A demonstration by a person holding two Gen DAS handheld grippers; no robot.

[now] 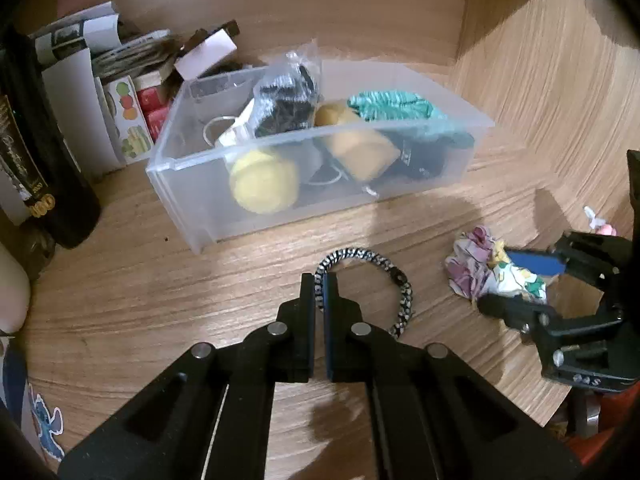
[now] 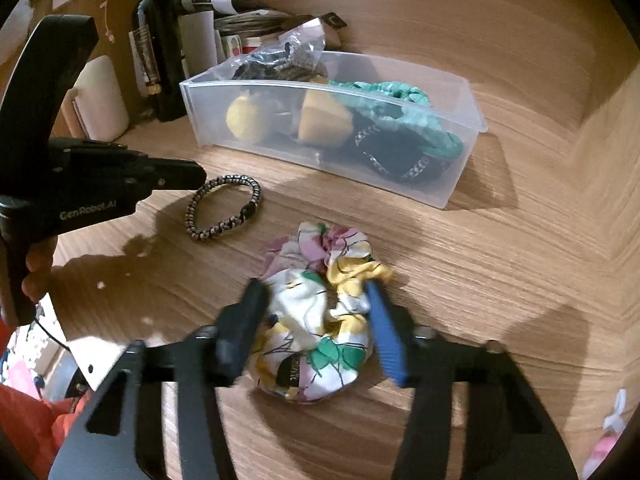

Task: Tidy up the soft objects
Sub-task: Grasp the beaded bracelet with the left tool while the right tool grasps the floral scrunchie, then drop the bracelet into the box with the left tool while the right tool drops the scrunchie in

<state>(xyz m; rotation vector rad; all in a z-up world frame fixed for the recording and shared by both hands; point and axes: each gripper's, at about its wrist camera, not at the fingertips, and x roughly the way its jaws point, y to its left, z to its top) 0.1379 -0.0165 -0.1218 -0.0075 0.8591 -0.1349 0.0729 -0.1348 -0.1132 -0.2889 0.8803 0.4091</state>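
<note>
- the left gripper (image 1: 319, 294) has its two black fingers pressed nearly together on the near arc of the black-and-white braided elastic hair band (image 1: 374, 280), which lies flat as a ring on the wooden tabletop (image 1: 160, 280); the rest of the ring runs away to the gripper's right.
- the right gripper (image 2: 316, 320) has its jaws spread wide, one on each side of the floral fabric scrunchie (image 2: 320, 320) in white, pink, yellow and green; the blue-padded finger (image 2: 386, 332) touches the scrunchie's right edge, and the black finger sits just beside its left, though whether it touches i cannot tell.
- the scrunchie rests on the tabletop, crumpled into a bunched mound, its long axis running roughly along the fingers, so the jaws would close across its narrow width.
- the clear plastic rectangular bin (image 2: 440, 196) stands beyond both items, straight ahead of the left gripper and ahead and slightly right of the right one; it already holds a yellow pom ball (image 2: 244, 118), an orange plush piece (image 2: 324, 120), a teal ruffled scrunchie (image 2: 400, 96) and dark hair ties.
- judgement: each tool is on its own item, and both items have yet to go up and forward over the bin's near wall.
- the band is thin and limp, so it may sag or slip from the pinch.
</note>
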